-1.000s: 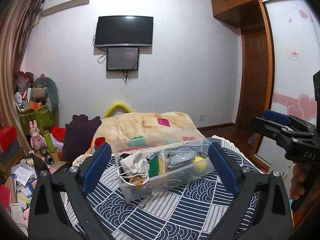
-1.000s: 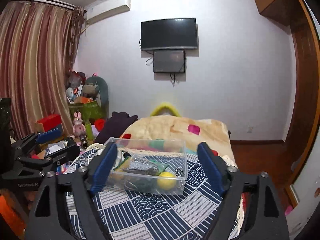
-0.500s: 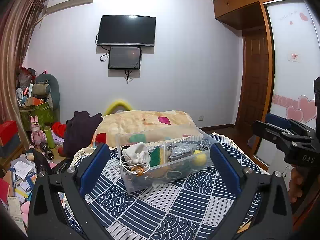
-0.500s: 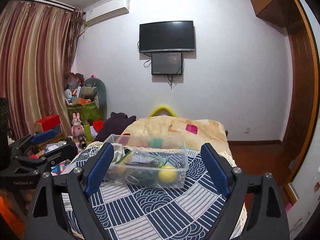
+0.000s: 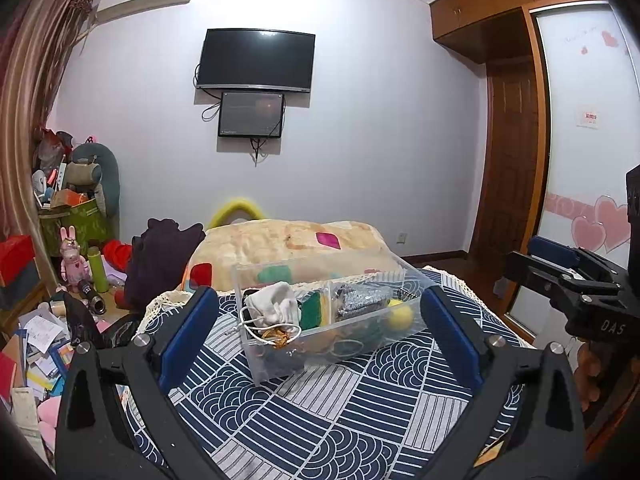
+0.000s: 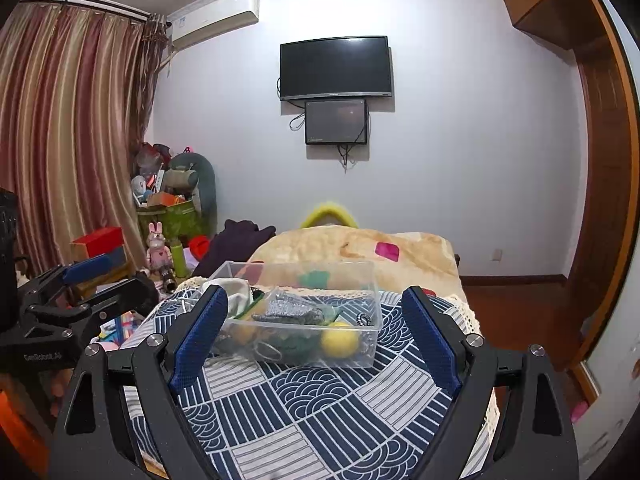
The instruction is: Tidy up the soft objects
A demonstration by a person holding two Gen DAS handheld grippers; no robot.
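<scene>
A clear plastic bin (image 5: 400, 326) (image 6: 362, 344) stands on a blue-and-white patterned cloth (image 5: 304, 412) (image 6: 320, 404). It holds a white drawstring pouch (image 5: 274, 306), a green-and-yellow sponge (image 5: 314, 310), a silver mesh item (image 5: 360, 296) (image 6: 292, 310), a yellow ball (image 5: 400, 315) (image 6: 340, 340) and hair ties. My left gripper (image 5: 320, 320) is open and empty, short of the bin. My right gripper (image 6: 316, 320) is open and empty, also short of it. Each gripper shows at the edge of the other's view.
A beige blanket (image 5: 288, 244) lies behind the bin. Dark clothing (image 5: 160, 248) and a pile of toys and boxes (image 5: 68, 216) stand at left. A wooden door (image 5: 508, 160) and wardrobe (image 5: 588, 128) are at right. A TV (image 6: 335, 67) hangs on the far wall.
Both views have tilted up and pulled back slightly, so the bin sits a bit lower and farther. Both grippers stay open and empty.
</scene>
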